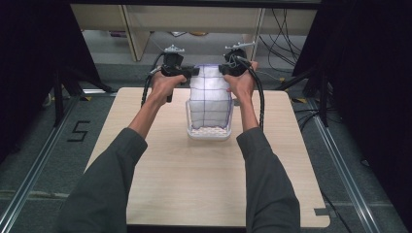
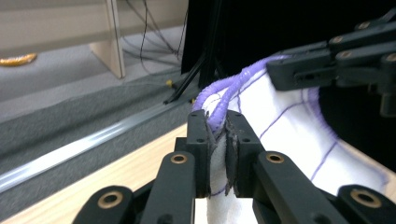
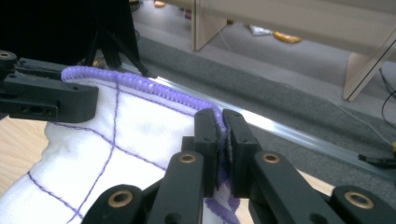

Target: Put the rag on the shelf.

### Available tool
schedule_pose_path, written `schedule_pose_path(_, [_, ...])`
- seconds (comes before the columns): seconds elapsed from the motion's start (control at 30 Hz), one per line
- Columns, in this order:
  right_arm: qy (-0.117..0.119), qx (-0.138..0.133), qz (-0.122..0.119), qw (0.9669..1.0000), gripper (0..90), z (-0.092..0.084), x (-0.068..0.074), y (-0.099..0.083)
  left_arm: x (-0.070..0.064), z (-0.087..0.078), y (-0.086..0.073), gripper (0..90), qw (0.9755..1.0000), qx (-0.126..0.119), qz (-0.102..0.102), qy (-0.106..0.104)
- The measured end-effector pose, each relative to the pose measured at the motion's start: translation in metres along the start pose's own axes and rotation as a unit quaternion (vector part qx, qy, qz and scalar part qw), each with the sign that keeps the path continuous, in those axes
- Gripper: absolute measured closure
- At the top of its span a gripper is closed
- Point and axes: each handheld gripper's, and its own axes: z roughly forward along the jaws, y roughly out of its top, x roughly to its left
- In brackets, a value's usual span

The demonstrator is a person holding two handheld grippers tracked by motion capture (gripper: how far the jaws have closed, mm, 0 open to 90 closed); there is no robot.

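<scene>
A white cloth point(image 1: 210, 99) with thin purple grid lines and a purple stitched hem hangs stretched between both grippers above the table. My left gripper point(image 1: 193, 72) is shut on its top left corner, and the hem point(image 2: 219, 112) is pinched between the jaws of my left gripper point(image 2: 217, 123). At the top right corner my right gripper point(image 1: 223, 69) is shut on the hem; the jaws of my right gripper point(image 3: 221, 122) are pressed together over the cloth point(image 3: 126, 126). The cloth's lower part drapes into a white perforated basket point(image 1: 210, 132) on the table.
The light wooden table point(image 1: 170, 170) ends just behind the basket. Beyond it lie grey floor, a metal rail point(image 3: 299, 135), wooden furniture legs point(image 1: 131, 34) and loose cables point(image 1: 282, 34). Black curtains stand at both sides.
</scene>
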Motion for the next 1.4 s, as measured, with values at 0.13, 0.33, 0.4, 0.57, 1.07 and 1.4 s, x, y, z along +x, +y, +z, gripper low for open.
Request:
schedule_pose_path(0.13, [0.0,0.018,-0.002,0.9998,85.4,0.012,0.0,-0.006,0.002,0.006,-0.01,80.8,0.9999,0.012,-0.008,0.003])
schedule_pose_path(0.33, [0.002,0.049,-0.005,0.9988,85.0,0.021,0.002,-0.01,0.007,0.006,-0.016,80.7,0.9995,0.028,-0.014,0.002])
schedule_pose_path(0.4, [0.009,0.062,0.003,0.9981,84.7,0.025,0.001,-0.012,0.006,0.007,-0.019,80.7,0.9993,0.035,-0.008,0.005])
schedule_pose_path(0.57, [0.009,0.085,0.0,0.9964,81.8,0.03,0.002,-0.016,0.005,0.01,-0.022,80.3,0.9987,0.048,-0.015,-0.003])
schedule_pose_path(1.07, [-0.016,0.083,0.033,0.9958,59.9,0.013,-0.02,-0.021,0.02,-0.017,-0.028,71.6,0.9981,0.051,-0.034,-0.007])
schedule_pose_path(1.4, [0.003,0.057,0.054,0.9969,53.5,-0.02,-0.032,-0.031,0.024,-0.045,-0.038,64.8,0.9977,0.056,-0.037,-0.015])
